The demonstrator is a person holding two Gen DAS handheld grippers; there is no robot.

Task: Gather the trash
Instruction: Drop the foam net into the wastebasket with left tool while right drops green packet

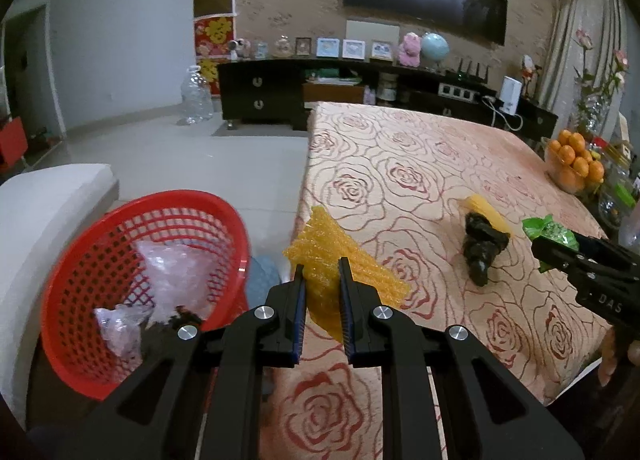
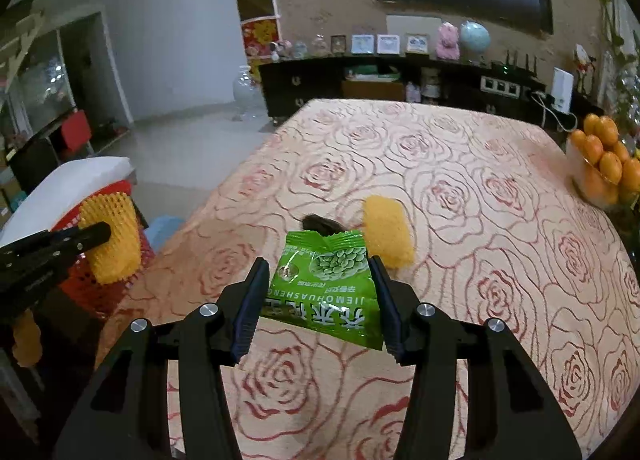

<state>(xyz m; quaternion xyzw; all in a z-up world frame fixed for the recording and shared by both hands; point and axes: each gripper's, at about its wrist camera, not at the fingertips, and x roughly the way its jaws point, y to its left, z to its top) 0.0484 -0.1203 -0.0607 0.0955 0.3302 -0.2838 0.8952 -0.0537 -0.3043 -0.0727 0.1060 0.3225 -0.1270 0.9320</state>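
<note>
Counter [image 1: 440, 164] space under the rose-patterned cloth is the widest thing in view, and it carries two loose pieces: a yellow foam net [image 2: 387, 230] and a dark crumpled scrap [image 1: 482, 246], lying touching each other near the middle. Beside the counter's edge, lower down, sits the red basket [image 1: 100, 260], which already holds clear plastic wrap and something dark. The left tool [image 1: 322, 272] is pressed together on a second yellow foam sleeve [image 1: 340, 252], held near the counter's edge, close to the basket but seemingly not over its mouth; letting go too early would probably drop it on the floor between basket and counter. The right tool [image 2: 318, 272] pinches a green snack packet [image 2: 332, 280] by its sides, lifted clear of the cloth. That slick, puffy film looks likely to squirt out of the grip if the hand swings fast. Both hands heading for one basket could also bump each other, and a knock on the light basket's rim might tip it.
</note>
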